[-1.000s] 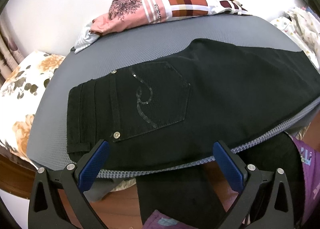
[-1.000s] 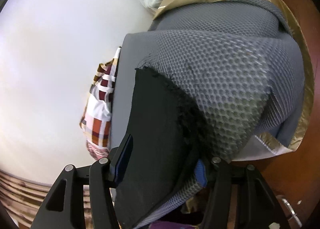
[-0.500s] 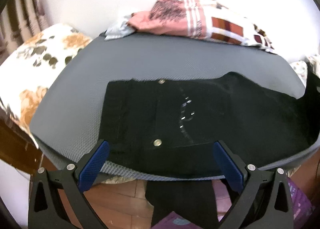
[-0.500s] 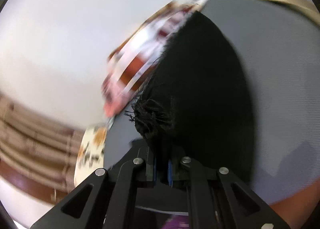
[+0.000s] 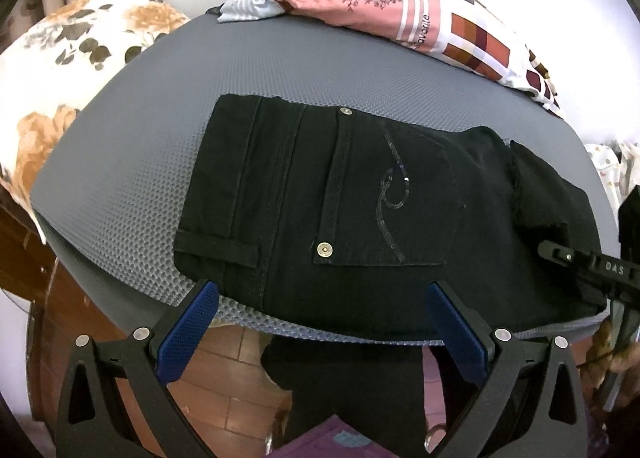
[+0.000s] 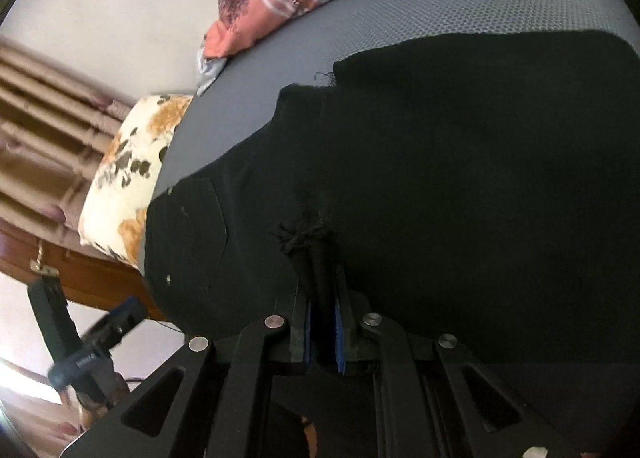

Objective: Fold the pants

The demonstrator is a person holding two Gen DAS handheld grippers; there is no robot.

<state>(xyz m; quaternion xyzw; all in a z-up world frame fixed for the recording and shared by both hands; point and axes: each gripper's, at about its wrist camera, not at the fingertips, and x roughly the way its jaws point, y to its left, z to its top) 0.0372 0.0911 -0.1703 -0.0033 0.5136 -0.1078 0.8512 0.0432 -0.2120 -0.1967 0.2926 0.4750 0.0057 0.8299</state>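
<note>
While the pants (image 5: pixel 360 209) lie flat on the grey mat (image 5: pixel 152 145), these points stand out:

Change since earlier: the leg end has been carried over, so the hem now lies doubled on the seat of the pants; half a second ago the leg stretched out to the right.
Pillow: the flowered pillow (image 5: pixel 60 57) sits at the mat's left end.
Left tool: the left tool (image 5: pixel 320 322) hangs spread wide at the mat's near edge, gripping nothing.
Clothes pile: pink and checked clothes (image 5: pixel 400 13) lie along the far edge.
Right tool: the right tool (image 6: pixel 322 298) is clenched on the frayed hem (image 6: pixel 304 236).
Left view only: back pocket with sequin swirl, rivets, belt loop.
Right view only: the pinched hem between the blue pads.
Hard to tell: black on black hides the fold's layers; the right tool's body is cut off in the left view.
</note>
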